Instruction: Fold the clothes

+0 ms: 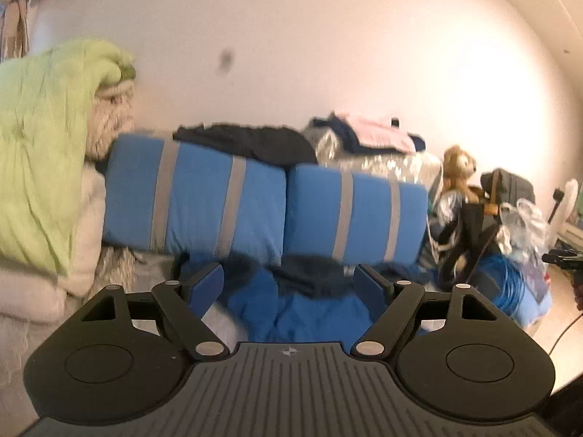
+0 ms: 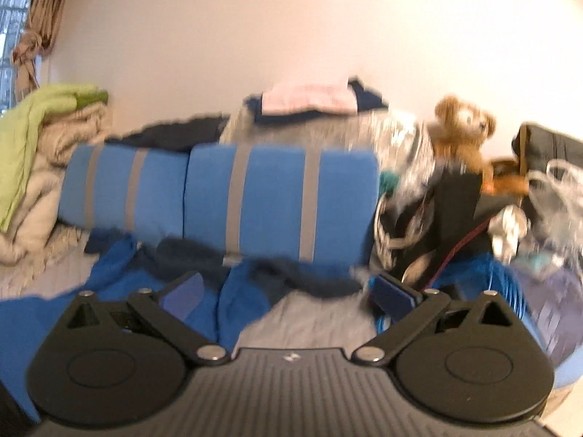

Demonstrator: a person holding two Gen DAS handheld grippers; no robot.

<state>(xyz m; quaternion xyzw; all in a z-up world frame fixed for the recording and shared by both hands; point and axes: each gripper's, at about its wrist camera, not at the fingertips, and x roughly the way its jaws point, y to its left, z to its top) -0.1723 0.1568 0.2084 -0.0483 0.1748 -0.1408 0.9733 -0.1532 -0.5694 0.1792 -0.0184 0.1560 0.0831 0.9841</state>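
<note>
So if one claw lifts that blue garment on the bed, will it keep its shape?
Probably not. The blue garment lies crumpled in soft folds, so it would likely droop from the pinch. It looks like light fabric, likely easy to lift. Its spread over the bed suggests trailing parts may drag.

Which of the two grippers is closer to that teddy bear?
Right, I'd judge. From the right hand-held gripper the teddy bear looms larger, just up and right of its fingers. From the left hand-held gripper the bear looks smaller, farther off right.
</note>
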